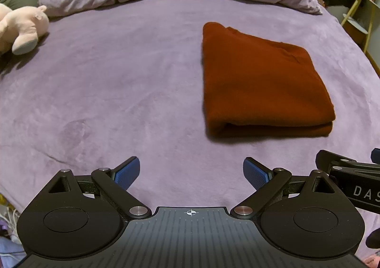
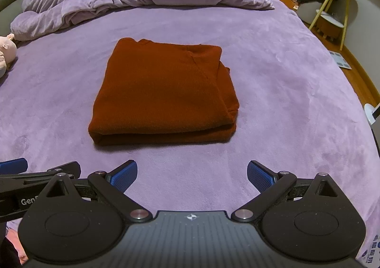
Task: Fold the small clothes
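A folded rust garment [image 2: 163,94] is lying on the bed [image 2: 285,78], at 12 o'clock from the right gripper [image 2: 192,176]; both it and the left gripper [image 1: 191,173] are being held apart, empty

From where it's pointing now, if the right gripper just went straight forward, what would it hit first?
Most likely the near folded edge of the rust-red garment, which lies almost straight ahead of the open right gripper. Only bare purple bedsheet separates them. Height above the bed is unclear, so it might skim over the top.
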